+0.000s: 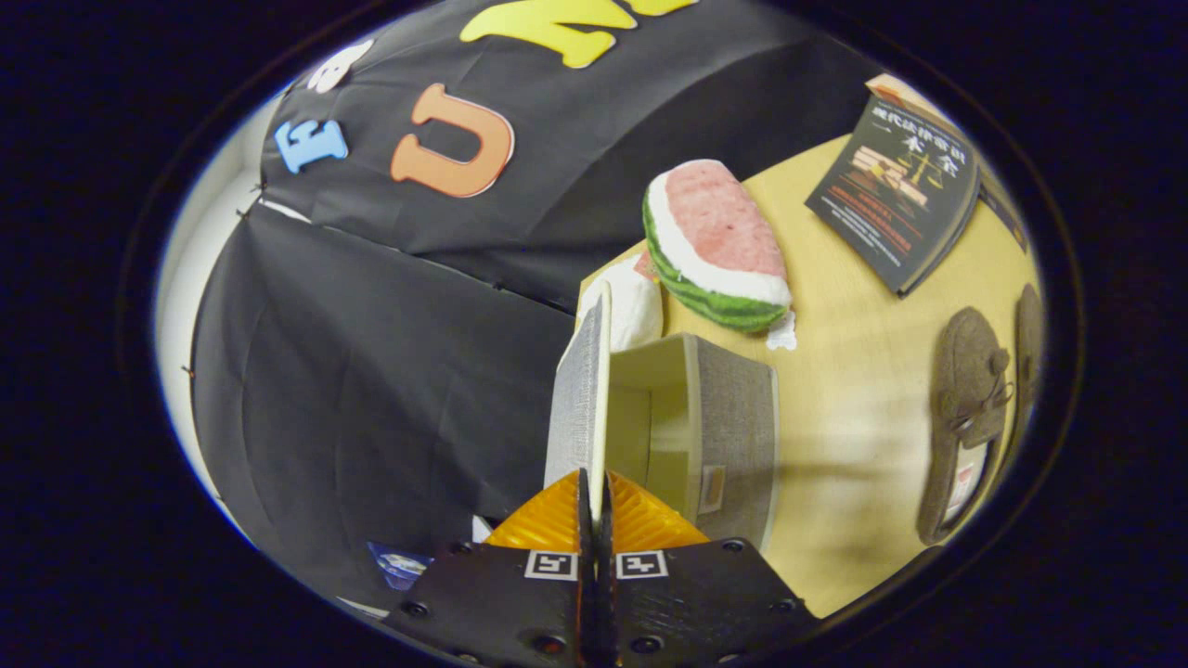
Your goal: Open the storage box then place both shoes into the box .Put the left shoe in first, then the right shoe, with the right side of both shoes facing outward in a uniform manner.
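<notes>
Gripper [594, 506]: the jaws are drawn together, and the near edge of the lid appears to be pinched between them; whether both press on it cannot be told for certain. The grip on that edge is judged to be the means of swinging the lid up and away from the opening.

Lid [577, 390]: a grey fabric panel with a pale inner face, stood nearly upright just ahead of the jaws, along one side of the box.

Storage box [735, 436]: grey fabric walls, pale lining, placed on the desk just beyond the jaws. Its opening is exposed and nothing is seen inside; a small tag is fixed to the outer wall. The opening step is judged nearly complete.

Desk [835, 371]: pale wood surface carrying all items listed.

Slippers [965, 417]: a brown pair with small bows, laid side by side well apart from the box, not yet loaded. The nearer slipper is seen in full; the farther one [1027, 348] is partly seen.

Watermelon-slice plush [719, 246]: laid beyond the box, beside a white soft object [636, 306].

Dark book [896, 190]: laid flat at the far side of the desk.
</notes>
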`<state>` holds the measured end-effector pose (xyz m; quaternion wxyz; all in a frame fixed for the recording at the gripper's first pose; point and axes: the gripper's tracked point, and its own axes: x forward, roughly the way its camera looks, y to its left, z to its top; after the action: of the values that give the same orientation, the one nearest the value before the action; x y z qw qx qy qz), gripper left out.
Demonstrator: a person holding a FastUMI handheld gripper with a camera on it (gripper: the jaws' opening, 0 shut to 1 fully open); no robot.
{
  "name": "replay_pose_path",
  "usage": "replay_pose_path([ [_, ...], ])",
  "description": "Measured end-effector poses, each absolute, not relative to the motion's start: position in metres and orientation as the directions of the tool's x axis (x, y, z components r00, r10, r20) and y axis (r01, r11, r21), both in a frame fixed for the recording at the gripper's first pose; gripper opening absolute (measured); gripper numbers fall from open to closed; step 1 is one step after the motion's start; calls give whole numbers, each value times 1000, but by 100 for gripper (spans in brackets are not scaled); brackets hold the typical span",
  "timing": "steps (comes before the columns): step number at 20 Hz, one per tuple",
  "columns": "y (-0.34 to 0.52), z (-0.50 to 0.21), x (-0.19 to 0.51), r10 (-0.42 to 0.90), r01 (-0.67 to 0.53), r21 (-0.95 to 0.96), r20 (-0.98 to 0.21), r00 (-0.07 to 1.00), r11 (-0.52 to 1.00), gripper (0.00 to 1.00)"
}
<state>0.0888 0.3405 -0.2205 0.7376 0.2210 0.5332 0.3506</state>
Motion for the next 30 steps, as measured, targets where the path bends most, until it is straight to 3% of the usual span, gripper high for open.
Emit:
replay_pose_path([
  [7,421,-143,61,789,-327,721,-591,169,610,0],
  [13,509,-130,39,789,-353,714,-597,145,605,1],
  [22,589,-135,23,774,-435,663,-617,143,609,14],
  [28,572,-124,37,771,-496,621,-613,174,606,87],
  [30,556,-125,48,758,-520,589,-621,198,619,94],
])
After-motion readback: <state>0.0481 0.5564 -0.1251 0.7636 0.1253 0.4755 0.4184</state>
